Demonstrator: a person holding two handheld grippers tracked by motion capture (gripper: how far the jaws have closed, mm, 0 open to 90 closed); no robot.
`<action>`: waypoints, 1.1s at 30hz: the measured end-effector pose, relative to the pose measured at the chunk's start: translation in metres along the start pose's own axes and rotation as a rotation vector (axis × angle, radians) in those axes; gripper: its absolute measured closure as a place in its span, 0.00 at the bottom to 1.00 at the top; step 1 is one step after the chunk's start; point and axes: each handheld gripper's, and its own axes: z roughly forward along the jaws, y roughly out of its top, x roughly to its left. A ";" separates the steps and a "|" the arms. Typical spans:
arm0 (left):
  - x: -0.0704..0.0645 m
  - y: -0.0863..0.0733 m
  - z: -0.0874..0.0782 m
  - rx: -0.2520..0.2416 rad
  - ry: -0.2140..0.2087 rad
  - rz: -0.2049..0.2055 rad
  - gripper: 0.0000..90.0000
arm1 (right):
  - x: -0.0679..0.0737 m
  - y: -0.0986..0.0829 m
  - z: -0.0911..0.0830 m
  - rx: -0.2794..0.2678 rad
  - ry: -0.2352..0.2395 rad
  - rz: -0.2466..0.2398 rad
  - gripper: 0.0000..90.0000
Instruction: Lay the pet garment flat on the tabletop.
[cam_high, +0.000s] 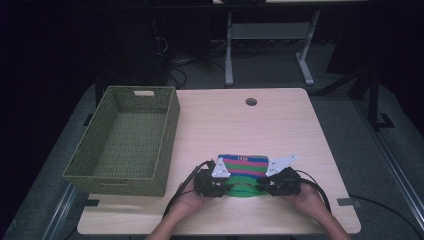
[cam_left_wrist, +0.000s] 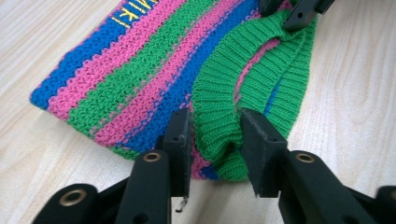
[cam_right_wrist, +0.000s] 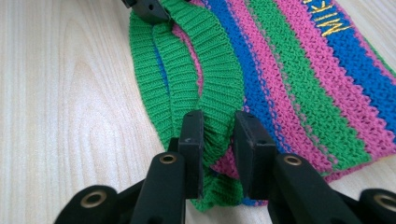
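Observation:
A knitted piece (cam_high: 243, 165) striped in blue, pink and green, with yellow letters, lies flat on the table's near middle. Its green ribbed band (cam_high: 243, 190) faces the person. My left gripper (cam_high: 220, 189) is shut on the band's left end, with the ribbing (cam_left_wrist: 217, 112) bunched between its jaws (cam_left_wrist: 215, 135). My right gripper (cam_high: 266, 189) is shut on the band's right end, and the green ribbing (cam_right_wrist: 215, 79) is pinched in its jaws (cam_right_wrist: 218, 135). The far end of the band also shows the right gripper (cam_left_wrist: 293, 13) in the left gripper view, and the left gripper (cam_right_wrist: 147, 9) in the right gripper view.
A green woven basket (cam_high: 115, 179) stands on the table's left side with nothing in it. The light wooden table (cam_high: 285, 125) has a round cable hole (cam_high: 251, 102) near its far edge. Dark floor and a desk frame lie beyond.

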 end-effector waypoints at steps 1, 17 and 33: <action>0.000 0.000 0.000 0.000 0.003 -0.002 0.75 | 0.000 0.000 0.000 0.001 0.002 0.000 0.82; 0.001 0.001 -0.004 -0.003 0.000 0.021 0.92 | -0.003 0.000 -0.002 -0.005 0.042 0.049 0.93; -0.005 0.001 -0.019 -0.014 -0.045 0.019 0.93 | 0.005 0.003 -0.012 -0.030 0.085 0.065 0.94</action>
